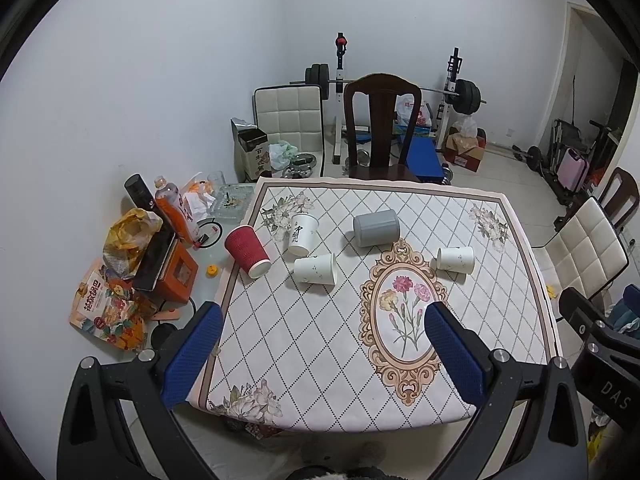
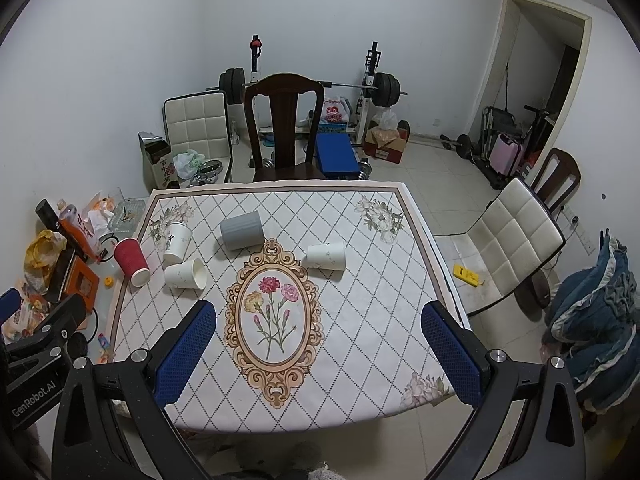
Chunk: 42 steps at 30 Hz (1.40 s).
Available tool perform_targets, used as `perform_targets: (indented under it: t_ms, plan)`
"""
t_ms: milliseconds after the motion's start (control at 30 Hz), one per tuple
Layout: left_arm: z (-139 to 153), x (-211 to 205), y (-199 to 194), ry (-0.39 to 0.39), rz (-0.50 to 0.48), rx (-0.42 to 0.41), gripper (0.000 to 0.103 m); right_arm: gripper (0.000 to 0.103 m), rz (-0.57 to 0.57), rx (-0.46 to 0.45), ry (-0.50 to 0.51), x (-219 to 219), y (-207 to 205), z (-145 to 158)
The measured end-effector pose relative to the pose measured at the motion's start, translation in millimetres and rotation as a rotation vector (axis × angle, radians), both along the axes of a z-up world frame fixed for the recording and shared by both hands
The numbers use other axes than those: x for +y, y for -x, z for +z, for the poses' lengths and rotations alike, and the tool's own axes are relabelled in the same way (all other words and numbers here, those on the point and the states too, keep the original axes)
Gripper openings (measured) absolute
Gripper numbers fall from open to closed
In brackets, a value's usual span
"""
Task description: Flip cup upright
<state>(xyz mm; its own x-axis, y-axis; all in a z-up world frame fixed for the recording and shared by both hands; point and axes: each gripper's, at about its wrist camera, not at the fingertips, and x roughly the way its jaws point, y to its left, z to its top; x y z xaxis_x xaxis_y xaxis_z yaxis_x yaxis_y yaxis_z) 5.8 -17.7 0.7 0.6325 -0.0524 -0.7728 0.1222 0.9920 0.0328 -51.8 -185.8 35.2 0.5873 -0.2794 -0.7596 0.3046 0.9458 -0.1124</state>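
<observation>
White cloth printed with a diamond grid and an oval carnation medallion [image 2: 273, 312] is spread over the bench [image 2: 360, 360], and five cups are seen lying on their sides across its far half. A red ribbed cup [image 1: 247, 251] is found at the left edge, its mouth turned toward the near side. Just beside it lies a white cup with black calligraphy [image 1: 303, 234], and in front of that a plain white cup [image 1: 315, 269] with its mouth to the right. A grey cup [image 1: 376, 227] is placed near the middle, and another white cup [image 1: 456, 259] lies well apart to the right. The left gripper [image 1: 325, 336] is held above the near part of the bench, its blue-padded fingers [image 1: 192, 354] spread wide with nothing between them. The right gripper [image 2: 319, 334] is likewise held with fingers [image 2: 450, 350] wide apart and nothing grasped. A dark wooden chair [image 2: 285, 128] is set behind the bench.
</observation>
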Motion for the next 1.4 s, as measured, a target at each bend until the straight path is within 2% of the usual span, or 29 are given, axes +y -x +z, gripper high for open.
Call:
perform_targets:
  t_ms: [167, 300, 433, 500, 600, 767, 900, 1033, 1233, 1333, 1400]
  plan:
    - [-22, 10, -26, -0.004, -0.016, 0.043, 0.103, 0.103, -0.075, 0.039, -0.066, -10, -8, -19]
    - [-59, 9, -50, -0.026, -0.046, 0.130, 0.103, 0.103, -0.162, 0.128, -0.096, -24, -30, -61]
    - [-99, 0, -70, -0.043, -0.092, 0.236, 0.103, 0.103, -0.254, 0.226, -0.117, -50, -45, -117]
    - [-123, -13, -82, -0.059, -0.113, 0.301, 0.103, 0.103, -0.290, 0.279, -0.115, -64, -55, -141]
    - [-152, -36, -95, -0.106, -0.155, 0.349, 0.103, 0.103, -0.326, 0.351, -0.123, -88, -70, -181]
    - [-189, -82, -127, -0.178, -0.207, 0.394, 0.103, 0.103, -0.343, 0.469, -0.134, -131, -100, -243]
    - [-213, -124, -158, -0.229, -0.272, 0.430, 0.103, 0.103, -0.335, 0.533, -0.153, -167, -126, -282]
    - [-233, -163, -180, -0.268, -0.349, 0.445, 0.102, 0.103, -0.354, 0.585, -0.177, -199, -143, -308]
    - [-260, -227, -210, -0.397, -0.524, 0.407, 0.102, 0.103, -0.369, 0.641, -0.210, -247, -169, -344]
    - [-273, -263, -218, -0.476, -0.662, 0.375, 0.093, 0.103, -0.380, 0.658, -0.216, -267, -175, -353]
    - [-279, -280, -220, -0.505, -0.735, 0.362, 0.090, 0.103, -0.394, 0.670, -0.220, -281, -178, -361]
